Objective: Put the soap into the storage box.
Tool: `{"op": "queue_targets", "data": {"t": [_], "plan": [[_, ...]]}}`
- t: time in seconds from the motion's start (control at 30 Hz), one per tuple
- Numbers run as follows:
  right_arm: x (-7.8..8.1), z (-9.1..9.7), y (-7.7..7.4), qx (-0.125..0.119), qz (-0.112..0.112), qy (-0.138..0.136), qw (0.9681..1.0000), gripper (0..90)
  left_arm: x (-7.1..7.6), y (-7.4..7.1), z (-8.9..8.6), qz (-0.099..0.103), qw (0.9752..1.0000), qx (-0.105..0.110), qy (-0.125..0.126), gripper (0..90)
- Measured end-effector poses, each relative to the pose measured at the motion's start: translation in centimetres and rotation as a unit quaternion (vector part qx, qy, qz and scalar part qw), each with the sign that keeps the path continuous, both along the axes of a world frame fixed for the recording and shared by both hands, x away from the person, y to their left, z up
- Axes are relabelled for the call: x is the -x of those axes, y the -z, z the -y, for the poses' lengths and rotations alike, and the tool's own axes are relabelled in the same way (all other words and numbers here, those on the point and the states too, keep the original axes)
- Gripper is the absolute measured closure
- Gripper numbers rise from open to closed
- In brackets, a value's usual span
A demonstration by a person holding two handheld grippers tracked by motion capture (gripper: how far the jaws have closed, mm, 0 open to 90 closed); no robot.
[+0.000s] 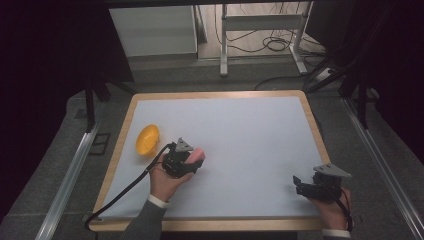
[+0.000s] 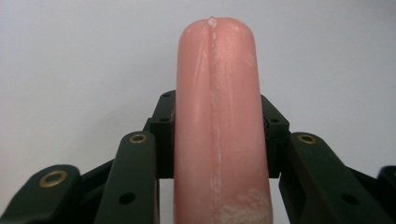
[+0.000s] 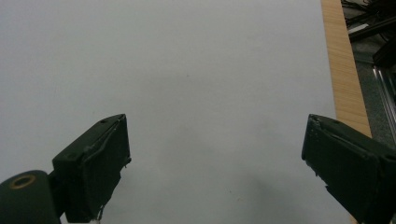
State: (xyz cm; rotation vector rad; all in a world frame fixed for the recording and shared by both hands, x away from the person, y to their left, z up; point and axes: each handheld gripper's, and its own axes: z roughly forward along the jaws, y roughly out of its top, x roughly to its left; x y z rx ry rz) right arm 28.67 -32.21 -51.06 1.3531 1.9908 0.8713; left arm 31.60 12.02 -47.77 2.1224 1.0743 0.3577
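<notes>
High view: a round yellow plastic bowl [image 1: 147, 140] is seen on the white table mat [image 1: 240, 130] at nine o'clock. Just beside it, at its four o'clock, a smooth pink plastic sausage [image 2: 217, 121] is pinched lengthwise by the left gripper [image 1: 196, 161]. At the mat's five o'clock the right gripper [image 3: 215, 158] is held with its jaws spread wide and nothing between them.
</notes>
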Motion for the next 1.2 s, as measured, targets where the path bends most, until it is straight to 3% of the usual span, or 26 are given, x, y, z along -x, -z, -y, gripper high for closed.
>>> {"op": "queue_targets", "data": {"t": [0.83,1.2], "plan": [[0.1,0.1,-0.2,-0.001,0.003,0.000,1.0000,7.3,-0.1,-0.3,-2.8,0.003,0.9995,0.012,-0.030,59.9],[0.1,0.1,-0.2,-0.001,0.003,0.002,1.0000,7.3,-0.1,-0.9,-3.7,0.009,0.9993,0.003,-0.037,59.9]]}}
